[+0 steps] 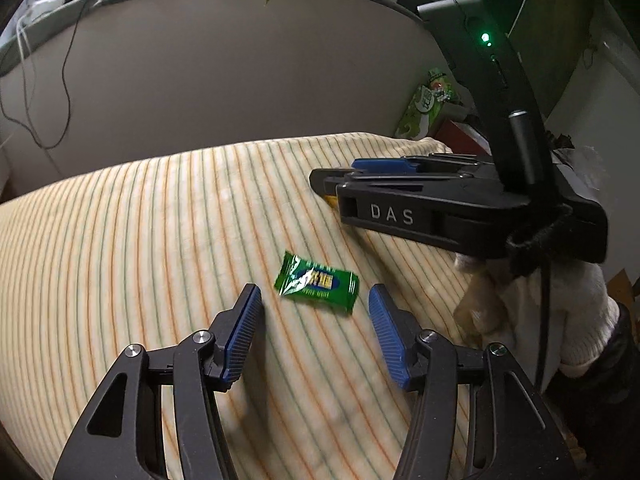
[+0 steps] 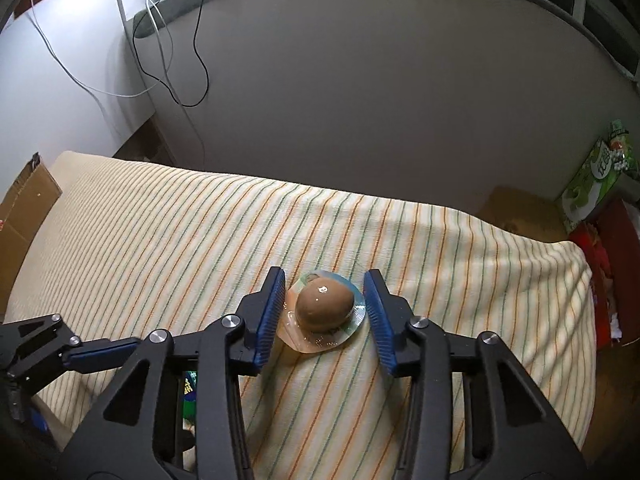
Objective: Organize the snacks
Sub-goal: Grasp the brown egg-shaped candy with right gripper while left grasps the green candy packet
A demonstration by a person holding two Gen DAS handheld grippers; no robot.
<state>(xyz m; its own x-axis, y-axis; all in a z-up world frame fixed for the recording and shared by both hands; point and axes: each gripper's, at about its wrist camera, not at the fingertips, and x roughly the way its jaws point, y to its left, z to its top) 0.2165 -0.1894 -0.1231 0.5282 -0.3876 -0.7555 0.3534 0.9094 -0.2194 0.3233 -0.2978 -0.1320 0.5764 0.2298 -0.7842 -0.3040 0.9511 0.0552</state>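
Note:
A small green wrapped candy [image 1: 316, 282] lies on the striped cloth [image 1: 160, 240], just ahead of my open left gripper [image 1: 316, 296], between its blue pads [image 1: 244, 332]. A brown egg-shaped snack in a clear round pack [image 2: 325, 309] lies on the cloth in the right wrist view, between the blue pads [image 2: 272, 312] of my open right gripper [image 2: 325, 280]; whether the pads touch the pack is unclear. The right gripper [image 1: 332, 188] shows side-on in the left wrist view, to the right of the candy. The left gripper [image 2: 132, 350] shows at lower left of the right wrist view.
A grey padded panel [image 2: 360, 100] rises behind the cloth-covered surface. A green snack bag [image 2: 600, 172] and red packaging [image 2: 604, 264] stand at the far right. A cardboard box [image 2: 24, 204] sits off the left edge. Cables [image 2: 192, 48] hang down the panel.

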